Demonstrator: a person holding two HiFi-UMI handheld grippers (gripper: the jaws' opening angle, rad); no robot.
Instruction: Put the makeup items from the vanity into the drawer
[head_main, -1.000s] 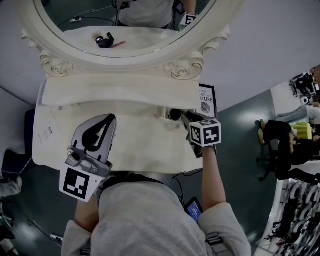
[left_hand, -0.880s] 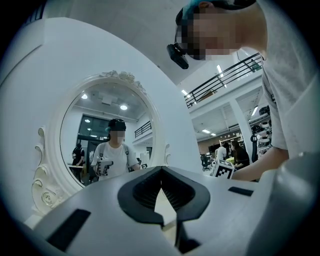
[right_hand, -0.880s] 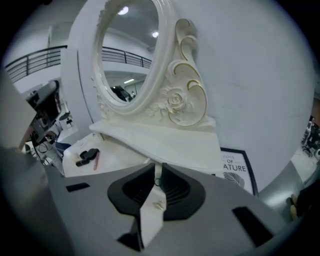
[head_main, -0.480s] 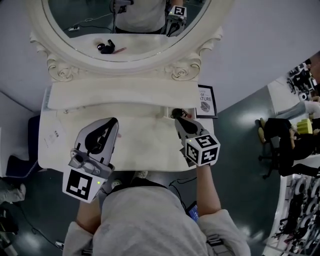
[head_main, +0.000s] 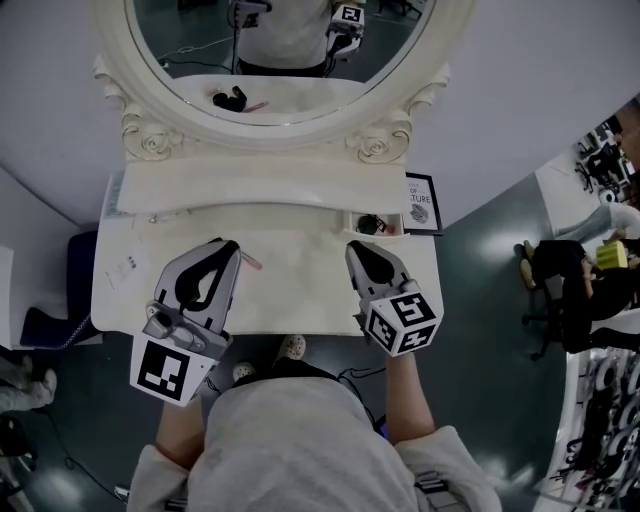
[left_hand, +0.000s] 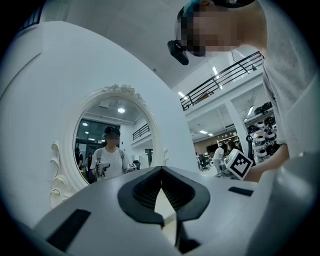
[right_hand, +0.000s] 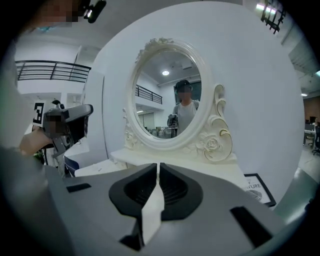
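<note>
On the cream vanity top (head_main: 300, 300) a thin pink makeup item (head_main: 251, 263) lies just right of my left gripper's tips. My left gripper (head_main: 230, 246) (left_hand: 161, 171) hovers over the left half of the top, shut and empty. A small drawer (head_main: 395, 227) stands open at the back right with a dark item (head_main: 368, 222) inside. My right gripper (head_main: 355, 248) (right_hand: 158, 167) is in front of that drawer, apart from it. Its jaws have just been closing and nothing is between them. The mirror reflects dark items (head_main: 232, 98).
The oval mirror (head_main: 285, 40) with its carved frame rises behind a raised shelf (head_main: 240, 185). A framed print (head_main: 421, 203) leans beside the vanity's right end. A printed sheet (head_main: 125, 265) lies at the left end. Chairs and a person (head_main: 565, 275) are far right.
My right gripper has drawn back from the open drawer toward the front edge and its jaws have closed empty. The dark item stays in the drawer. My left gripper shifted slightly.
</note>
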